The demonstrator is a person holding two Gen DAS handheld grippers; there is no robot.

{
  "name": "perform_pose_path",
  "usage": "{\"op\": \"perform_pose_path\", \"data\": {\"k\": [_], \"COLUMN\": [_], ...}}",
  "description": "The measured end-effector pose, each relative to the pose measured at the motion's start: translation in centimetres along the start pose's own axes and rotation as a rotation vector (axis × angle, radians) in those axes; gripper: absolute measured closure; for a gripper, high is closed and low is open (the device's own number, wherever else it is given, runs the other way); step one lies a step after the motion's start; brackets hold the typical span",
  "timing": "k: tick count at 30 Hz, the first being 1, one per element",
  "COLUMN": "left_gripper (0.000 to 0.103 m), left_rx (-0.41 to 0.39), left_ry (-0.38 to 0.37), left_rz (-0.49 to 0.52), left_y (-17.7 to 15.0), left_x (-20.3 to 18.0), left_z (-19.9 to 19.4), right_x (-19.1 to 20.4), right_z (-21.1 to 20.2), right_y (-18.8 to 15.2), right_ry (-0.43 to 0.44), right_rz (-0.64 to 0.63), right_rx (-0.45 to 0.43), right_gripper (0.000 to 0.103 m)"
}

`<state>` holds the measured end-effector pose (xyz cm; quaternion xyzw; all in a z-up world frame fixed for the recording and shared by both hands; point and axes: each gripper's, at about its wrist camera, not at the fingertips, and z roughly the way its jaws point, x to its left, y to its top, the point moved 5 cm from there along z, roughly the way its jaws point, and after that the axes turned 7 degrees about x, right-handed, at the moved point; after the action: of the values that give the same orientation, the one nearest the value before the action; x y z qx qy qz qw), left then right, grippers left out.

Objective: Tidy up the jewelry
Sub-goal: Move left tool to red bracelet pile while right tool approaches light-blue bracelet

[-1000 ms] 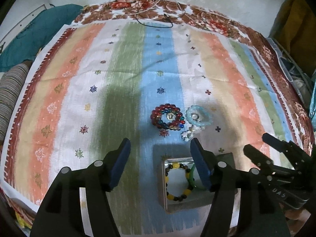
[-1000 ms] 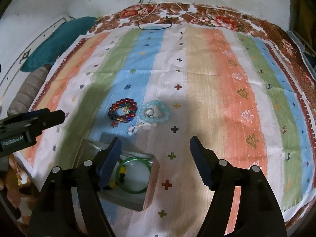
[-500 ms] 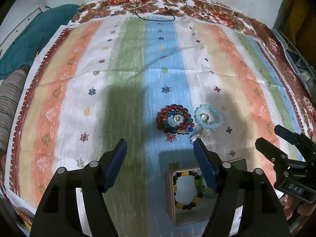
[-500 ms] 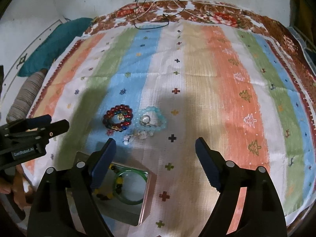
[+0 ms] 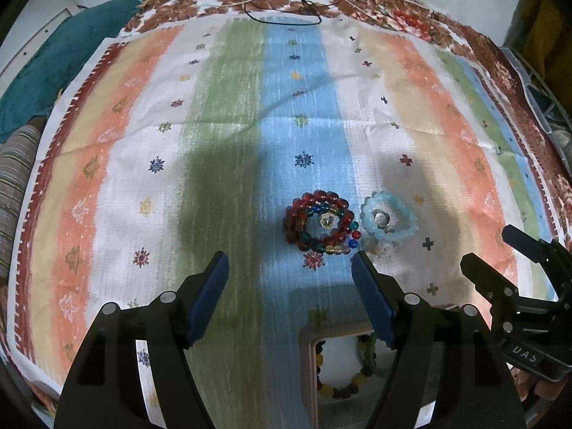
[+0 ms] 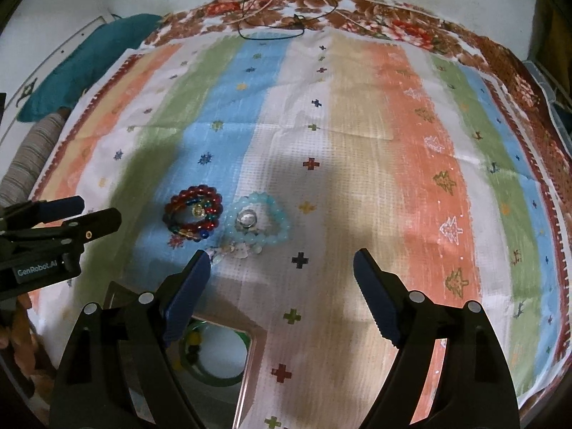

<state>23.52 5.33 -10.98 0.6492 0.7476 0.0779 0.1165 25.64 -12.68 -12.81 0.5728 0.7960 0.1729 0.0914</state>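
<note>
Hovering wide open and empty, my left claw [image 5: 289, 268] and right claw [image 6: 280, 268] flank the box [image 5: 307, 357] (near edge); red bracelet [image 5: 320, 221] touches blue bracelet [image 5: 389, 220] mid-cloth [image 5: 214, 125].

Striped cloth [image 5: 228, 143]; red, perhaps blue-flecked bracelet [image 5: 319, 222].

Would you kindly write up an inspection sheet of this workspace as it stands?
Surface: striped cloth, creased, over a floral cloth.
Job's things: red bead bracelet and pale blue bead bracelet side by side on the cloth; box holds a green bangle and a dark-and-yellow bead bracelet.
Clutter: small pale beads.
Grippers: left gripper and right gripper open, empty.
Cables: black cord at far edge.
Surroundings: teal fabric, far left.
</note>
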Motion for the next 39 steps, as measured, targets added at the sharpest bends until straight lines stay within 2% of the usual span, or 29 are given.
{"op": "perform_pose_path", "data": {"k": [27, 32, 37, 38, 39], "left_gripper": [0.035, 0.043, 0.046, 0.047, 0.048], "left_rx": [0.102, 0.12, 0.14, 0.142, 0.144], "left_ry": [0.028, 0.025, 0.029, 0.03, 0.031], "left_rz": [0.021, 0.024, 0.026, 0.026, 0.025], "left_y": [2.1, 2.4, 2.5, 2.5, 2.5], "left_x": [0.1, 0.0, 0.1, 0.1, 0.2], "left_z": [5.2, 6.0, 6.9, 7.1, 7.2], "right_x": [-1.2, -1.1, -1.3, -1.3, -1.2], "right_z": [5.1, 5.9, 7.0, 7.2, 7.5], "right_y": [2.1, 2.4, 2.7, 2.7, 2.8], "right_ry": [-0.039, -0.046, -0.045, -0.043, -0.04], "right_rz": [0.033, 0.019, 0.022, 0.023, 0.023], "right_rx": [0.084, 0.083, 0.106, 0.111, 0.117], "right_gripper": [0.021, 0.021, 0.021, 0.021, 0.027]}}
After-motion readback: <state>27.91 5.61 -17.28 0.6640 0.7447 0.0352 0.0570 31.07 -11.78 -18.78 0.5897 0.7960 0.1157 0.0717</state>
